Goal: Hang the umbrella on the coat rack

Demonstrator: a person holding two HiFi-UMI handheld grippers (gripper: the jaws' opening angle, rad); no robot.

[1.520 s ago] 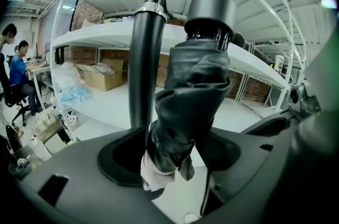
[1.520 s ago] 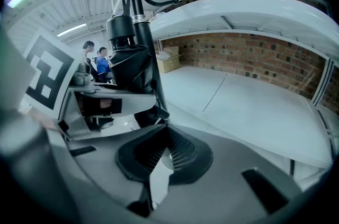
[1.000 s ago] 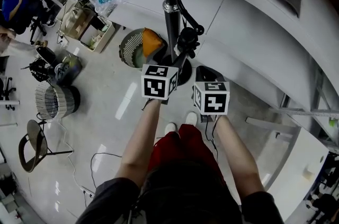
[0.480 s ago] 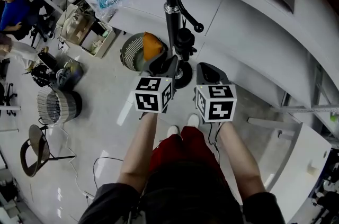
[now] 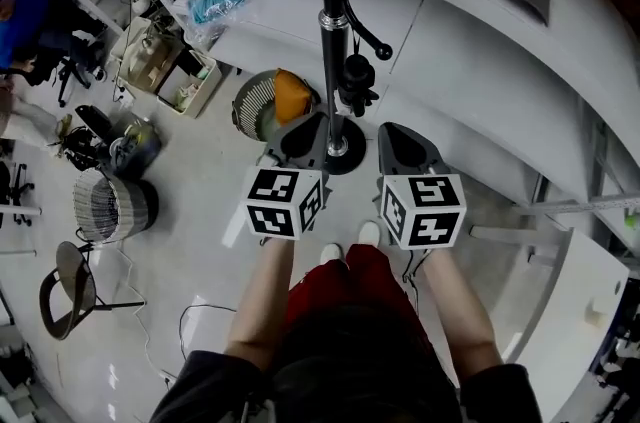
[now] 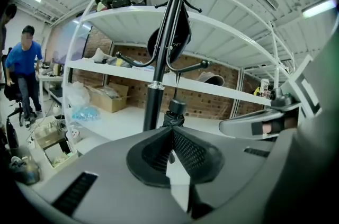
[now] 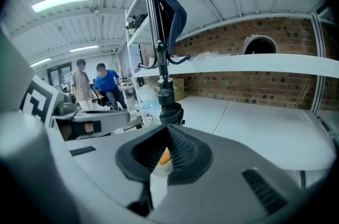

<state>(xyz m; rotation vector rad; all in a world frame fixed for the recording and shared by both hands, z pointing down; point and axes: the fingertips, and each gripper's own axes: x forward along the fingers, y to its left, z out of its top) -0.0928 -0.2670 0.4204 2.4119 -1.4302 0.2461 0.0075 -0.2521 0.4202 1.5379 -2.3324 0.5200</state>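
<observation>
Folded black fabric umbrella (image 5: 357,83) hanging by thin strap off curved lower hook of coat rack (image 5: 331,41); rack is round black metal pole with chrome collar. Left hand-held gripper (image 6: 170,132): ribbed black pads pressed together, jaws just closed, nothing between them, umbrella just beyond tips, not touching. Right hand-held gripper (image 7: 168,132): ribbed pads together too, empty, near pole. Dark cloth bag (image 6: 172,37) draped high on rack. Smooth white curved shelf (image 5: 480,61) behind.
</observation>
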